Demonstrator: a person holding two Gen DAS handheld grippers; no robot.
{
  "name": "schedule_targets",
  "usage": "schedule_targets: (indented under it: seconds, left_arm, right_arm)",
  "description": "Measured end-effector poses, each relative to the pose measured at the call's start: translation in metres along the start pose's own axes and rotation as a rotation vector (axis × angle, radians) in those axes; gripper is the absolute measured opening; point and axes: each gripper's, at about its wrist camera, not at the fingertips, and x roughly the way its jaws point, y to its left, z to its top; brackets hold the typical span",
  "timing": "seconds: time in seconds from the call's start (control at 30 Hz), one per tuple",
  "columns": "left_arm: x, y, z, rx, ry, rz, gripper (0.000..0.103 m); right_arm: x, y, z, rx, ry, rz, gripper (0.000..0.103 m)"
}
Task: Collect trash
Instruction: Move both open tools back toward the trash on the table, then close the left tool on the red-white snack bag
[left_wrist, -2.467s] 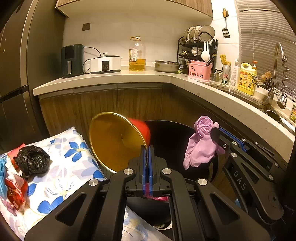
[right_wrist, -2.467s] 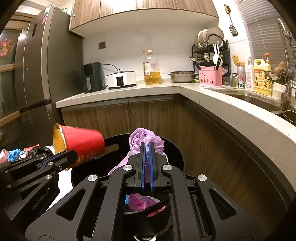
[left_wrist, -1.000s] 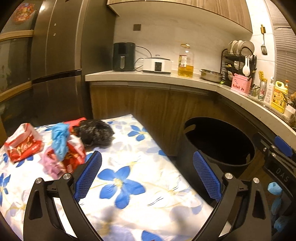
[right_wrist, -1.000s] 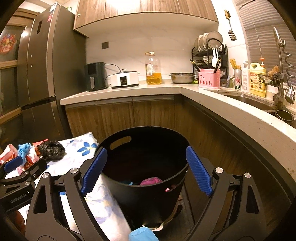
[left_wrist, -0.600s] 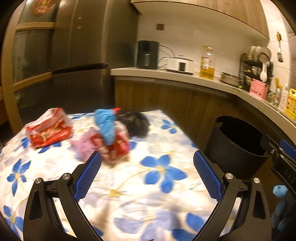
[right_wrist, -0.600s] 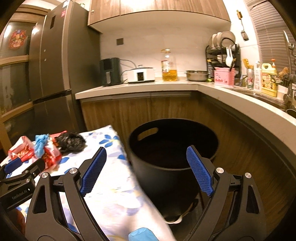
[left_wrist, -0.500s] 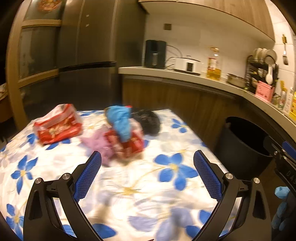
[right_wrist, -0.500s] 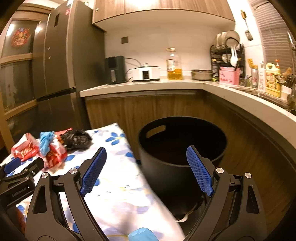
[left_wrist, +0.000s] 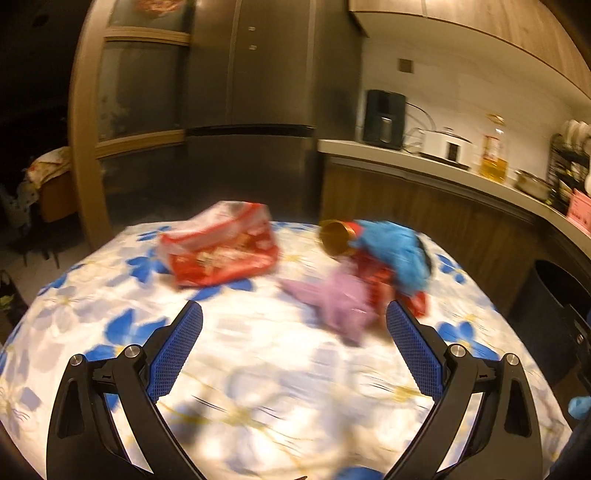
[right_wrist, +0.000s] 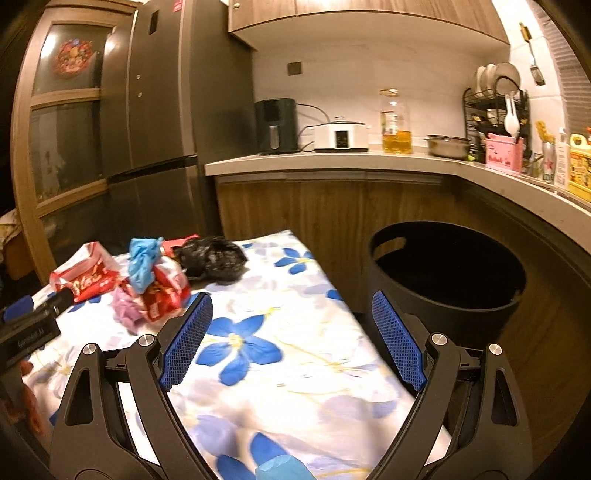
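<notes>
Trash (left_wrist: 354, 273) lies in a loose heap on the far part of a tabletop (left_wrist: 258, 369) covered by a white cloth with blue flowers. The heap holds a blue crumpled bag (left_wrist: 395, 251), a lilac wad (left_wrist: 336, 299), a red wrapper (right_wrist: 162, 288) under the blue bag, a gold-rimmed cup (left_wrist: 334, 238) on its side, and a black bag (right_wrist: 212, 258) behind them. A larger red snack packet (left_wrist: 219, 251) lies apart, to the left of the heap. A black bin (right_wrist: 447, 273) stands on the floor just beside the tabletop's right edge, below a kitchen counter. The left hand-held gripper (left_wrist: 293, 350) has its blue pads spread wide with nothing between them, low over the cloth and facing the heap; the lilac wad is the nearest piece, a little ahead of its right pad. The right hand-held gripper (right_wrist: 291, 339) is also spread wide and empty, above the cloth between heap and bin. The left view is blurred, so fine edges are hard to read. The step in hand appears to be reaching for the next piece. To do it well, aim each gripper at one piece, straddle it fully with both pads before closing, take the outermost soft piece first so the pile is not dragged, keep the pads off the cloth so it does not bunch, and keep the two grippers from crossing.
</notes>
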Motion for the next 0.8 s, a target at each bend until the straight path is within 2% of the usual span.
schedule_targets:
  seconds: [0.2, 0.33, 0.5, 0.57, 0.6, 0.67, 0.8]
  left_arm:
    - [0.021, 0.049, 0.018, -0.046, -0.041, 0.074, 0.095]
    - [0.043, 0.08, 0.034, -0.089, -0.051, 0.095, 0.094]
    - [0.078, 0.102, 0.045, -0.109, -0.015, 0.115, 0.088]
    - [0.091, 0.105, 0.045, -0.109, 0.014, 0.109, 0.077]
    - [0.097, 0.106, 0.045, -0.111, 0.032, 0.105, 0.076]
    - [0.105, 0.106, 0.045, -0.125, 0.057, 0.087, 0.066]
    - [0.116, 0.113, 0.045, -0.155, 0.09, 0.064, 0.053]
  right_arm:
    - [0.012, 0.024, -0.002, -0.016, 0.007, 0.034, 0.087]
    - [0.02, 0.041, -0.001, -0.027, 0.003, 0.058, 0.087]
    - [0.031, 0.066, 0.0, -0.041, 0.001, 0.099, 0.087]
    - [0.035, 0.076, 0.001, -0.052, 0.0, 0.113, 0.087]
    - [0.036, 0.082, 0.001, -0.058, -0.002, 0.12, 0.087]
    - [0.039, 0.09, 0.003, -0.064, -0.007, 0.13, 0.087]
    - [0.044, 0.103, 0.008, -0.071, -0.016, 0.146, 0.087]
